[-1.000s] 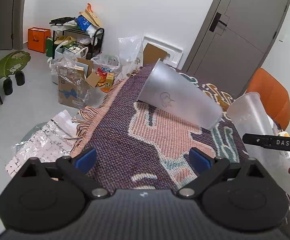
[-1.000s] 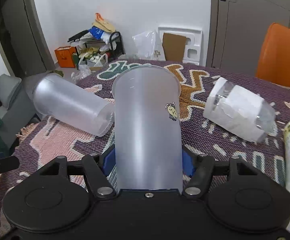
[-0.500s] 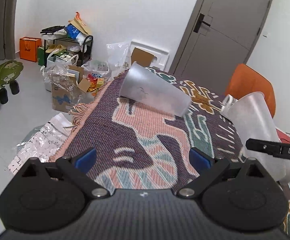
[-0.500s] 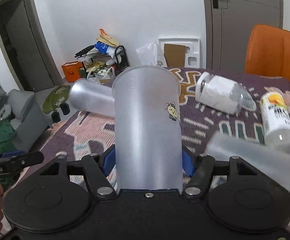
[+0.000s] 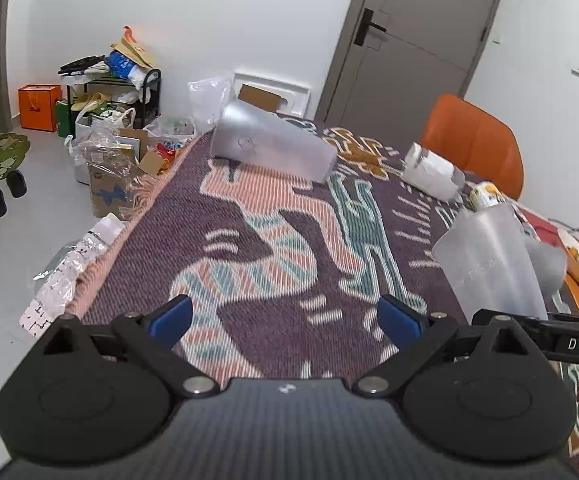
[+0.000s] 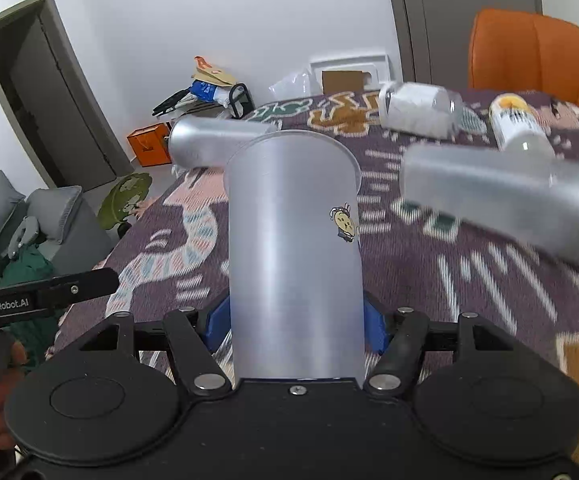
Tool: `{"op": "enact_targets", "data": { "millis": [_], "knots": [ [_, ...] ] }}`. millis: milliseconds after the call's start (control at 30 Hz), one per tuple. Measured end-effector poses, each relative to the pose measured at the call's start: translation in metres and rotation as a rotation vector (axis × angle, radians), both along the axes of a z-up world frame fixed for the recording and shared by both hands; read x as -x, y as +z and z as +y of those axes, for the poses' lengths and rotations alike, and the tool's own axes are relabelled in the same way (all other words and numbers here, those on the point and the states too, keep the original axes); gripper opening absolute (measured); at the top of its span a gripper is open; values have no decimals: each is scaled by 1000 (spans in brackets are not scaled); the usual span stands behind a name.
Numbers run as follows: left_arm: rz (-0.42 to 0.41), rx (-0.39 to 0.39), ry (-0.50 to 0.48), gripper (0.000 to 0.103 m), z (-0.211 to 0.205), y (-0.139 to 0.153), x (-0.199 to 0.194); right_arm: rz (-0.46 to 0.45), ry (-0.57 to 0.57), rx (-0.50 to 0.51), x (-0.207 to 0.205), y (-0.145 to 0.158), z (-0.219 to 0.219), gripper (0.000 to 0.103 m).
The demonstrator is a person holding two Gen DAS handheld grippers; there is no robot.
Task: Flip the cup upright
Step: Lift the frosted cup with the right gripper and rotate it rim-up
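Gripping the frosted cup (image 6: 293, 256), the right claw (image 6: 295, 320) carries it above the tabletop (image 6: 429, 280). Next, I judge: tip it rim-up and set it down. The left claw (image 5: 285, 316) hangs open, empty.

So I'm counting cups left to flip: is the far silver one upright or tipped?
Tipped. The silver cup lies on its side on the blanket, wide mouth toward the table's far-left edge; the right wrist view shows it lying too.

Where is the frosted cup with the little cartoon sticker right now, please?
The frosted cup sits centre in the right wrist view, clamped between the right gripper, above the patterned tablecloth; another cup lies to its right.
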State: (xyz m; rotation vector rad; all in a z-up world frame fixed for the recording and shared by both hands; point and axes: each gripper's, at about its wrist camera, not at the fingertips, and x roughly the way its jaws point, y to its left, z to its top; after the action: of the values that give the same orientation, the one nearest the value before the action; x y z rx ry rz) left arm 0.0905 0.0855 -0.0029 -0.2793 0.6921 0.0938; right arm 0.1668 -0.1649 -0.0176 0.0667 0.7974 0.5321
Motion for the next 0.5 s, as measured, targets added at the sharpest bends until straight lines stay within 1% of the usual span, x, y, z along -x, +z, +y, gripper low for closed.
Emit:
{"op": "enact_targets", "data": {
  "millis": [133, 333, 367, 400, 467, 500],
  "knots": [
    [6, -4, -12, 98, -2, -3, 13, 20, -2, 2, 17, -10, 0, 63],
    [42, 2, -25, 98, -5, -13, 26, 72, -14, 10, 31, -27, -1, 64],
    [48, 1, -28, 98, -6, -13, 26, 87, -13, 7, 31, -30, -2, 69],
    [52, -2, -29, 98, -7, -14, 26, 99, -13, -1, 32, -32, -3, 70],
    [56, -10, -32, 98, -8, -12, 26, 116, -15, -26, 33, -32, -7, 84],
    [55, -12, -33, 98, -10, -11, 26, 110, -15, -39, 35, -30, -9, 86]
  ]
}}
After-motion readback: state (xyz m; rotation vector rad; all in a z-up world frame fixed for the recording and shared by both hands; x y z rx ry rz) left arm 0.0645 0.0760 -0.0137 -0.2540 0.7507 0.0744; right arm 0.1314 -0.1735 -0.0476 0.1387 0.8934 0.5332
